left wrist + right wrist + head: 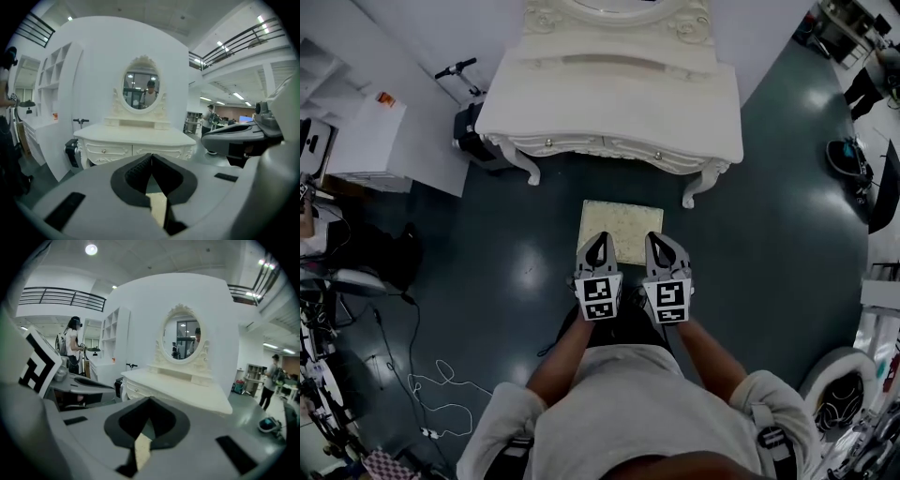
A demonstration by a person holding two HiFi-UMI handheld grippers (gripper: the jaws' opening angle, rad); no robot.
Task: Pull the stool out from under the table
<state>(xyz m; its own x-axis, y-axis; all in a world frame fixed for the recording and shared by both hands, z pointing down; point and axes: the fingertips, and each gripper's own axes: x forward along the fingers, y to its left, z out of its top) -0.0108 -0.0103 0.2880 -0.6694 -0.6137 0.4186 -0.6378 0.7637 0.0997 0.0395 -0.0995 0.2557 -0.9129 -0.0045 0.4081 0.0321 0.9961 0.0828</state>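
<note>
Closest in, the person's two forearms reach forward from a pale shirt, each carrying a tool, the pair held side by side. The left tool is clenched: in its own view the dark pads meet at the tips with nothing between them. The right tool is clenched the same way and is just as empty. A marker cube sits at the back of the left one, and another at the back of the right.

From the head view, both tool tips lie over the near edge of the stool. Each tool's own view shows the cream patterned seat lower down, through the opening behind the pads.

The stool stands on the dark floor just in front of the bench, clear of its front edge and roughly centred between its two curved front legs.

The bench is white and carved, with small drawer knobs along the front. An oval mirror stands upright at its back against a white wall. A dark scooter is parked just beside the bench's left end.
</note>
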